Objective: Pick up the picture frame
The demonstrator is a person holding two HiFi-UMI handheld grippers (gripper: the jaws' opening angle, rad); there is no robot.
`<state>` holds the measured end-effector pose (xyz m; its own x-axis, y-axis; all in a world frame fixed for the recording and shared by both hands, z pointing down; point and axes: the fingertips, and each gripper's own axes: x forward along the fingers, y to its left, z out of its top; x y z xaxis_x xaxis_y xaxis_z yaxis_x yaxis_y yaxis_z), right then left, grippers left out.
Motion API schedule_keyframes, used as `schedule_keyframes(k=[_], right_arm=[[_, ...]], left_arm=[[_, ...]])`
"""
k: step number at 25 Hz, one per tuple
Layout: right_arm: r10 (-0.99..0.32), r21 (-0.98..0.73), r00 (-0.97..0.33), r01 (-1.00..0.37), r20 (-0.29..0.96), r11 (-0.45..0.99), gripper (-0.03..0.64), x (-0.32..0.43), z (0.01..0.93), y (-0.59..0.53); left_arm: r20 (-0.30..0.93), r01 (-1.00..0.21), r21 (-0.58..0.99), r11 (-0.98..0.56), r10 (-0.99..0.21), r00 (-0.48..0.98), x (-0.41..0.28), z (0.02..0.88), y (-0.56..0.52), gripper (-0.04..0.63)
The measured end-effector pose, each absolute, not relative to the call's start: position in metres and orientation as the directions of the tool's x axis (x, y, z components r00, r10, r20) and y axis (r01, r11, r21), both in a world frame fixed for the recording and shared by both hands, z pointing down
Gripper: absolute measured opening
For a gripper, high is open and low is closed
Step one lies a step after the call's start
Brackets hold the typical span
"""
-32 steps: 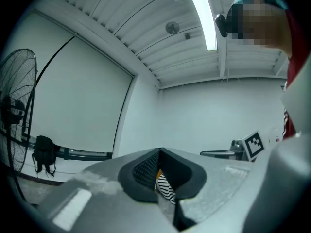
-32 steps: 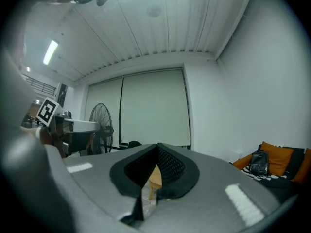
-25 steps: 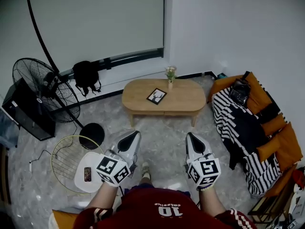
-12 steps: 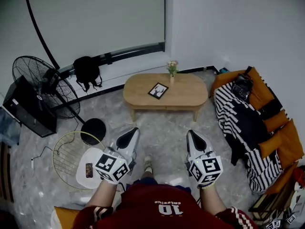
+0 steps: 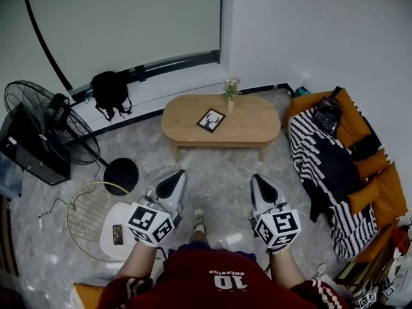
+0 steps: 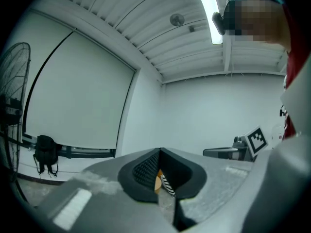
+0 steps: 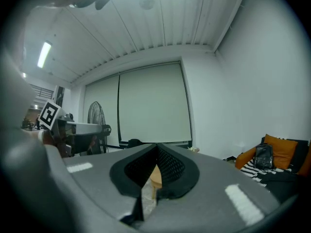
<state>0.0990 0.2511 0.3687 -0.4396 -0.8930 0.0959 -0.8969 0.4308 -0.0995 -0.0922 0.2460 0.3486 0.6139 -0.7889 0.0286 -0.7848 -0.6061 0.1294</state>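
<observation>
The picture frame, dark-edged with a small drawing, lies flat on the oval wooden coffee table, left of its middle. A small vase of flowers stands at the table's far edge. My left gripper and right gripper hover side by side over the floor, well short of the table, and both point towards it. In the left gripper view the jaws meet at the tip with nothing held. The right gripper view shows its jaws closed and empty too.
A standing fan and a black box are at the left, with a black backpack against the wall. A wire grille and a white stool bearing a phone sit near my left. A sofa with a striped blanket fills the right.
Both grippers and the person have moved a little towards the table. The fan and backpack have slid left in the head view. The jaws stayed shut.
</observation>
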Motion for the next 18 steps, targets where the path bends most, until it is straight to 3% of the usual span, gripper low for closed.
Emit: schedule_keyframes(k=[18], right_arm=[[-0.89,-0.086,-0.433,-0.901,0.145,0.424,-0.009,0.053,0.357,0.062]], left_arm=[[0.043,-0.759,0.105,-0.643,-0.76,0.649,-0.129,0.342,0.053,0.003]])
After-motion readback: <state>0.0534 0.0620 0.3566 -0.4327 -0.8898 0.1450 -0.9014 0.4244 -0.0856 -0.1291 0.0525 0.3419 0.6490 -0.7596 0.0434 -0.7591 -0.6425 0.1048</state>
